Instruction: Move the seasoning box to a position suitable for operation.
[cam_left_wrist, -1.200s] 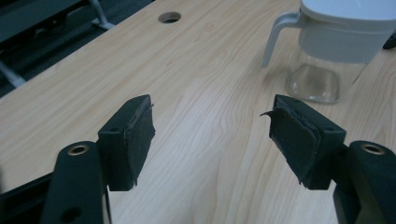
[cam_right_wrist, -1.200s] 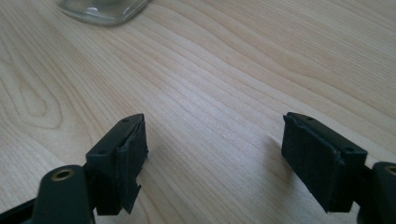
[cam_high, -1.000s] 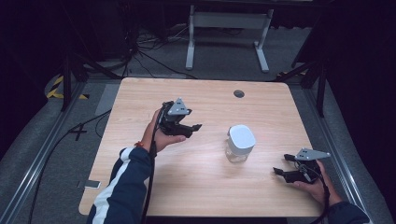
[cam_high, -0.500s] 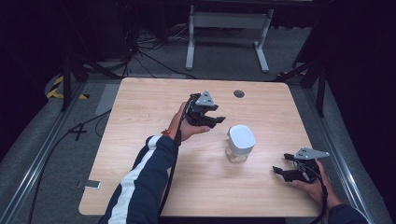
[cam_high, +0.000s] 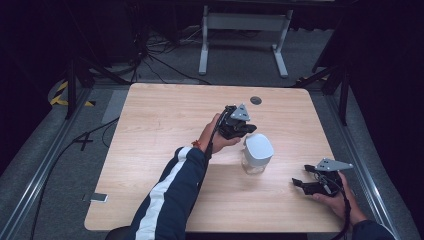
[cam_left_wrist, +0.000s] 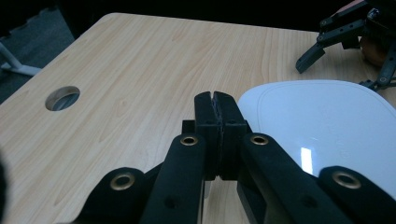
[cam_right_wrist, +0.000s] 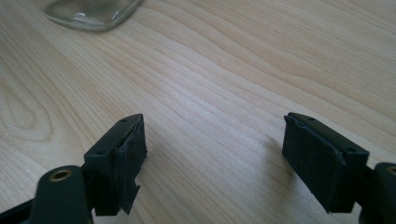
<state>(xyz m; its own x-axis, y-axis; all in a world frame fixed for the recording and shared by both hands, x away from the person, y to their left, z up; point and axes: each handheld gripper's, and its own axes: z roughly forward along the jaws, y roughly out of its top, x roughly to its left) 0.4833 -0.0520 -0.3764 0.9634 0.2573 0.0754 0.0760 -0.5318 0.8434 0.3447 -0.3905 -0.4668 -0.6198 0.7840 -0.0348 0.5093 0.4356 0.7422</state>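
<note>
A clear glass jar (cam_high: 254, 164) with a white lid (cam_high: 258, 146) stands right of the middle of the wooden table (cam_high: 150, 130). My left gripper (cam_high: 248, 129) hovers just behind the lid's upper left edge. Its jaws have just been closing and now meet with nothing between them. In the left gripper view the tips of that gripper (cam_left_wrist: 215, 95) are pressed together next to the white lid (cam_left_wrist: 317, 121). My right gripper (cam_high: 299, 183) rests low near the table's right front edge, well apart from the jar. In the right gripper view its jaws (cam_right_wrist: 215, 122) stand wide open over bare wood, with the jar's glass base (cam_right_wrist: 91, 11) farther off.
A round cable hole (cam_high: 256, 100) sits near the table's far edge. Behind the table stands a metal stand (cam_high: 240, 20) among cables on the floor. A small flat object (cam_high: 95, 197) lies on the floor at the front left. The table's left half is bare wood.
The left hand has carried its gripper rightward across the table to the jar's lid, and its jaws have gone from apart to shut. The right gripper has not moved.
</note>
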